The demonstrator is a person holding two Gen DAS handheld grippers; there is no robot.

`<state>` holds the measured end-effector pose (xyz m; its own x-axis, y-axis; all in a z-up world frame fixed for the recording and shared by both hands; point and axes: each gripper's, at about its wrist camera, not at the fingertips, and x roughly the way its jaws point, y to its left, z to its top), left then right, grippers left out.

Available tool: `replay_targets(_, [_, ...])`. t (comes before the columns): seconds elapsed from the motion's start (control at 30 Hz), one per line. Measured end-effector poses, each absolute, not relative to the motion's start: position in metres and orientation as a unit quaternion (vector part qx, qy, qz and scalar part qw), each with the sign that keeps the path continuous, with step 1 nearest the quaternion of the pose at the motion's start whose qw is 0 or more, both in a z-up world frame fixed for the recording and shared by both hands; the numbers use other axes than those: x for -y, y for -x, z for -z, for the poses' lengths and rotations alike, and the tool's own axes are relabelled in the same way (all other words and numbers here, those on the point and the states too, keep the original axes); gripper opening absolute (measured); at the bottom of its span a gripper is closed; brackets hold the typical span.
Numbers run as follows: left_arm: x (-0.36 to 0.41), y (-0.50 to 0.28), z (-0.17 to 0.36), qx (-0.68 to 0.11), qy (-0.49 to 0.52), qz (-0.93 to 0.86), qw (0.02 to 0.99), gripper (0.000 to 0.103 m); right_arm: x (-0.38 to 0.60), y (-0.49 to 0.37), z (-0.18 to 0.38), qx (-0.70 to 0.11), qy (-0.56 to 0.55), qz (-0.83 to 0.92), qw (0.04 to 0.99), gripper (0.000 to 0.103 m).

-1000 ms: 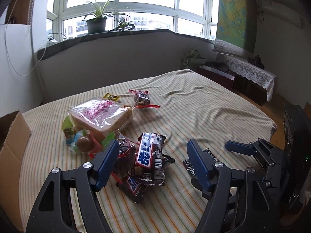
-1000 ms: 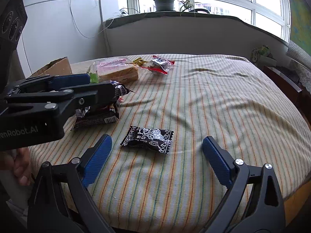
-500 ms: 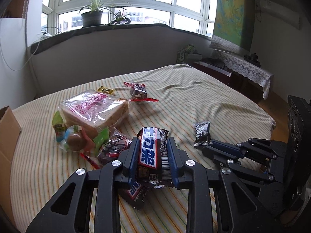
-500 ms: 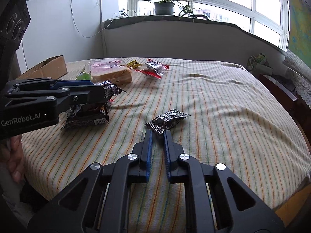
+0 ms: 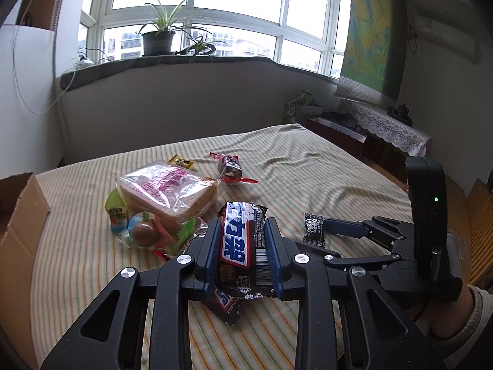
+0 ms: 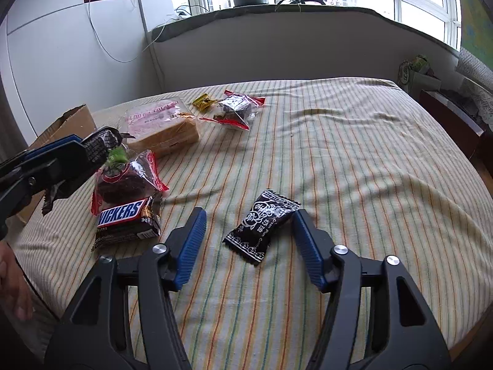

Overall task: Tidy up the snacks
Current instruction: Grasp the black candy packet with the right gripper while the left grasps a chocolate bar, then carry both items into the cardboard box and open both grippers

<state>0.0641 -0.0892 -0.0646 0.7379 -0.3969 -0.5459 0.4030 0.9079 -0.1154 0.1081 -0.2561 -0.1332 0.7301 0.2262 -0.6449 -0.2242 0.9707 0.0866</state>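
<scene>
My left gripper is shut on a Snickers bar, held a little above the striped bed. A second Snickers bar lies under it. In the right wrist view the left gripper holds that bar edge-on at the left, above the other Snickers bar. My right gripper has its jaws opening. A small black candy lies on the bed between them, its right end close to the right pad, the left pad well apart from it.
A bagged bread loaf, a toy-egg packet, a yellow candy and red-trimmed cake packets lie farther back. A cardboard box stands at the left edge. A hand shows at the lower left.
The left gripper shut on the Snickers bar and lifted it slightly. The right gripper shut at the black candy, then opened again, and the candy now lies turned between its jaws.
</scene>
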Motion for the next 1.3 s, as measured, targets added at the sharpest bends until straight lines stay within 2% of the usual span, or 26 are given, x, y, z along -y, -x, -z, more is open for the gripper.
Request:
replay_targets(0.03, [0.088, -0.064, 0.063, -0.289, -0.004, 0.213, 0.933, 0.027, 0.257, -0.109, 0.134, -0.344, 0.003, -0.113, 0.932, 0.029])
replay_targets(0.07, [0.086, -0.063, 0.062, -0.287, -0.003, 0.212, 0.934, 0.027, 0.258, -0.109, 0.135, -0.342, 0.004, -0.107, 0.934, 0.026])
replay_targets(0.57, [0.066, -0.060, 0.064, -0.284, 0.033, 0.199, 0.937, 0.027, 0.264, -0.098, 0.129, -0.319, -0.015, -0.106, 0.942, 0.025])
replay_targets(0.97, [0.037, -0.027, 0.005, -0.208, 0.051, 0.194, 0.957, 0.027, 0.236, -0.059, 0.012, -0.206, 0.002, -0.126, 0.970, 0.025])
replay_targets(1.3, [-0.017, -0.009, 0.000, -0.183, 0.082, 0.156, 0.967, 0.027, 0.167, -0.055, 0.001, -0.211, 0.032, -0.173, 0.962, 0.025])
